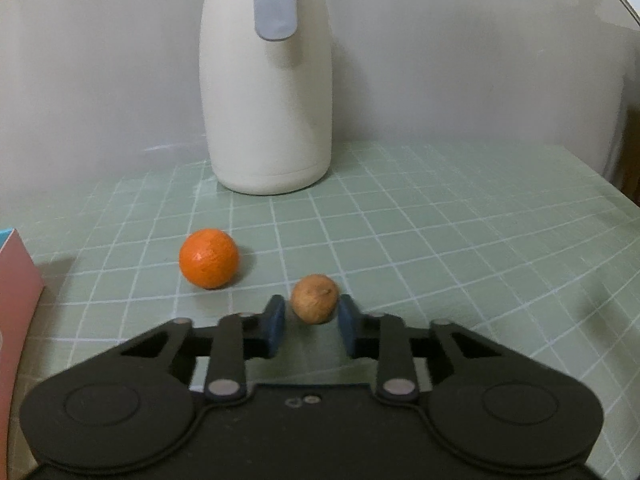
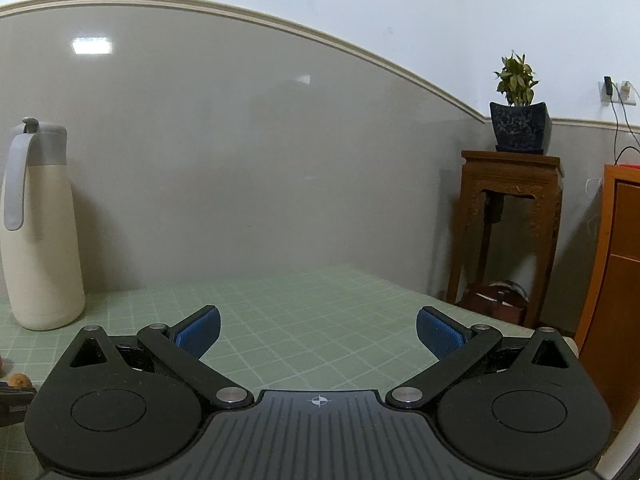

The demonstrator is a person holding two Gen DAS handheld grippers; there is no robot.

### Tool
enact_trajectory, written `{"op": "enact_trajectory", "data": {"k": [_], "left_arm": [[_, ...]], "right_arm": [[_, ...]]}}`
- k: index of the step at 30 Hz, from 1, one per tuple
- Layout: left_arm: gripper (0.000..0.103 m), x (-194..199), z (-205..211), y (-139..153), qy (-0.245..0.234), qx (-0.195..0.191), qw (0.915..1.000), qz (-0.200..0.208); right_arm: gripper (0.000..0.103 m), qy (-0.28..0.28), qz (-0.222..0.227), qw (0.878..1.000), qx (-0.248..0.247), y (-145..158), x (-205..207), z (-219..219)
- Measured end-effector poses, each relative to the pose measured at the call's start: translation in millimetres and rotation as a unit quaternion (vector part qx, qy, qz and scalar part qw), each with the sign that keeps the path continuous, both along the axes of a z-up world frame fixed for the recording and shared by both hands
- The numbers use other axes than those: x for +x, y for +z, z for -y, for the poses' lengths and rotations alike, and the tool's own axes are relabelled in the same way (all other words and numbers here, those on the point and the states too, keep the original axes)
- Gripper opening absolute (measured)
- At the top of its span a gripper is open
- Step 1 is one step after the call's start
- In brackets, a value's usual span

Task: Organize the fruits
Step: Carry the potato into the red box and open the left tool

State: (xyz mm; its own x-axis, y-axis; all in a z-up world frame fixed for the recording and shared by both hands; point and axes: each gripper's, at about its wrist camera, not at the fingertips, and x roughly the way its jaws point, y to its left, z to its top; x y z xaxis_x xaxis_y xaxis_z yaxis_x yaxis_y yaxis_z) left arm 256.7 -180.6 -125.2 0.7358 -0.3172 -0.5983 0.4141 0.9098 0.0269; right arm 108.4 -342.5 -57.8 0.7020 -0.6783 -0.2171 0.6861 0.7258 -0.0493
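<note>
In the left wrist view a small brown round fruit [image 1: 315,298] lies on the green grid mat [image 1: 440,248]. My left gripper [image 1: 311,312] is low over the mat with its blue pads either side of the fruit. The right pad touches or nearly touches it; a small gap shows at the left pad. An orange [image 1: 208,258] lies apart, to the left and slightly farther. My right gripper [image 2: 318,330] is wide open and empty above the mat [image 2: 320,300]. The brown fruit [image 2: 19,380] shows at the far left edge of the right wrist view.
A cream thermos jug with a grey handle [image 1: 267,80] stands at the back by the wall; it also shows in the right wrist view [image 2: 38,232]. A pink box [image 1: 14,292] is at the left edge. Beyond the table's right side are a wooden stand [image 2: 508,220] with a potted plant [image 2: 518,120] and an orange cabinet [image 2: 620,280].
</note>
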Motion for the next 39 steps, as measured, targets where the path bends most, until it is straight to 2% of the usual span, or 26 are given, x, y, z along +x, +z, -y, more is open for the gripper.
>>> {"op": "enact_trajectory", "data": {"k": [6, 11, 21, 28, 35, 39], "left_arm": [[0.016, -5.7, -7.7, 2.1, -0.002, 0.002, 0.9999, 0.011], [0.016, -20.5, -12.4, 15.8, 0.007, -0.004, 0.9995, 0.029], [0.016, -49.1, -76.7, 53.4, 0.094, 0.006, 0.9922, 0.081], [0.016, -53.6, -139.0, 62.3, 0.177, 0.039, 0.9781, 0.102], [0.016, -51.5, -200.8, 56.9, 0.266, 0.057, 0.9587, 0.082], [0.018, -49.5, -223.6, 48.1, 0.297, 0.073, 0.95, 0.064]], "right_arm": [[0.103, 0.011, -0.004, 1.0, 0.002, 0.4, 1.2, 2.1], [0.103, 0.014, -0.004, 1.0, -0.006, -1.0, 2.7, -2.3], [0.103, 0.043, -0.007, 0.999, -0.015, -5.2, 6.1, -20.8], [0.103, 0.106, -0.021, 0.994, -0.02, -11.3, 16.4, -53.3], [0.103, 0.184, -0.034, 0.982, -0.019, -18.0, 27.4, -93.4], [0.103, 0.217, -0.041, 0.975, -0.021, -19.5, 34.4, -113.6]]}}
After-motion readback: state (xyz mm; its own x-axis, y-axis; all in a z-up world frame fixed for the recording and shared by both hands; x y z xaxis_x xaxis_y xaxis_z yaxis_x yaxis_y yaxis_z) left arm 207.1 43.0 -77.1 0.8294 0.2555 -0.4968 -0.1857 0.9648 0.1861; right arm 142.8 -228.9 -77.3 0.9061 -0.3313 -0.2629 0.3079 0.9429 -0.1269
